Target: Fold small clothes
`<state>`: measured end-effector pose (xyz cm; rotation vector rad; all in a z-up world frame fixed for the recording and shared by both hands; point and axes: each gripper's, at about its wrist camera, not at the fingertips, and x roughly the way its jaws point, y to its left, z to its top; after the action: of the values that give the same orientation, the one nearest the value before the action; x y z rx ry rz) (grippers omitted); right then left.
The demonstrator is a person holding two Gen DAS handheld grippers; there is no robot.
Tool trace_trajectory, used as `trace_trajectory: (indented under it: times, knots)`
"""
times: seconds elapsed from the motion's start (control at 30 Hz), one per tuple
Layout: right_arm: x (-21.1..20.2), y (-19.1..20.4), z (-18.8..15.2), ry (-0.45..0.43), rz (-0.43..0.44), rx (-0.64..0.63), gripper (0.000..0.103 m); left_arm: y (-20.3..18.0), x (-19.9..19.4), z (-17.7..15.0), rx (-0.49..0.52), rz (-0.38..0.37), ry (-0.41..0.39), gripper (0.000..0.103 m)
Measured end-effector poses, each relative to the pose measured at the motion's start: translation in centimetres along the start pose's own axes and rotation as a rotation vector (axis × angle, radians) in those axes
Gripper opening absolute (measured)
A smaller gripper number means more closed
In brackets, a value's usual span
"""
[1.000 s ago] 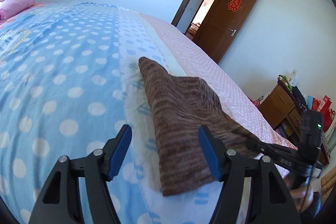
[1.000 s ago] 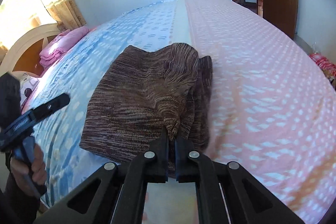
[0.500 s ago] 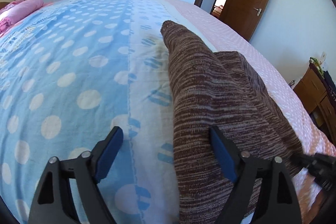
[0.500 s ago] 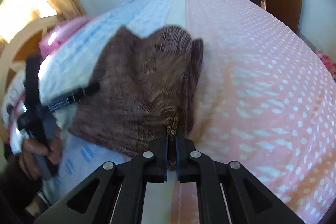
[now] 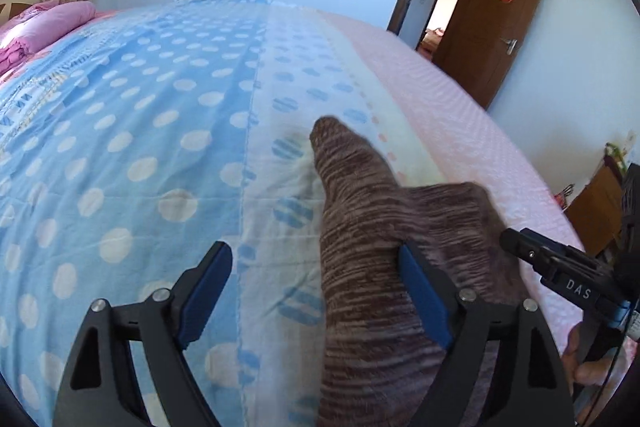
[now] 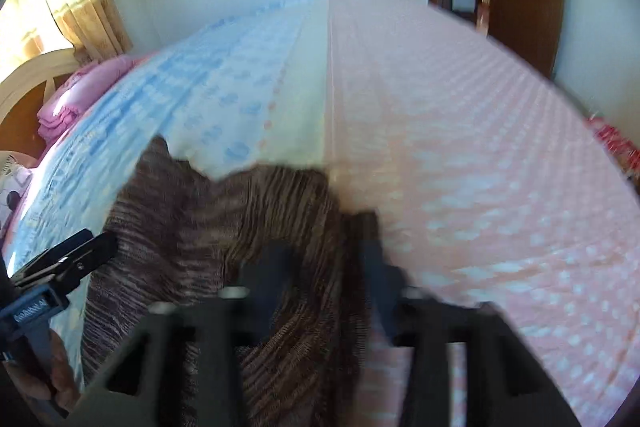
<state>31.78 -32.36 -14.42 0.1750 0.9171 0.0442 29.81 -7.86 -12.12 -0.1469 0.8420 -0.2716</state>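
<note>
**A:** Where was the brown knit cloth?

**B:** On the bed, right under both claws. The left claw had its jaws wide apart. Its right finger was over the cloth, nothing pinched.

**A:** & the right claw?

**B:** Blurry pic, but its jaws looked a bit apart w/ a fold between them.

**A:** How to fold it well?

**B:** I'd grab the edge closest to each claw, lift both sides the same, then lay it flat, corners matched.

**A:** Any box or basket?

**B:** None seen.
</note>
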Motion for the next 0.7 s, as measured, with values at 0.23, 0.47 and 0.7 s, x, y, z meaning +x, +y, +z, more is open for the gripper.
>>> trace_trajectory:
  times: [0.23,0.47,0.7]
  knots:
    - [-4.8,1.5,-0.7,-0.252,-0.235,-0.115,0.005,1.6,1.3,-1.5,-0.084,-0.048,0.018,0.094]
    - [0.4,0.2,-0.7,-0.104,-0.265,-0.139,0.006,0.7,1.8,-1.7,-0.045,-0.008,0.025,0.099]
    - [-6.8,-2.4,-1.9,-0.252,-0.21,0.038,0.006,0.1,2.4,-1.6,-0.006,0.047,0.038,0.103]
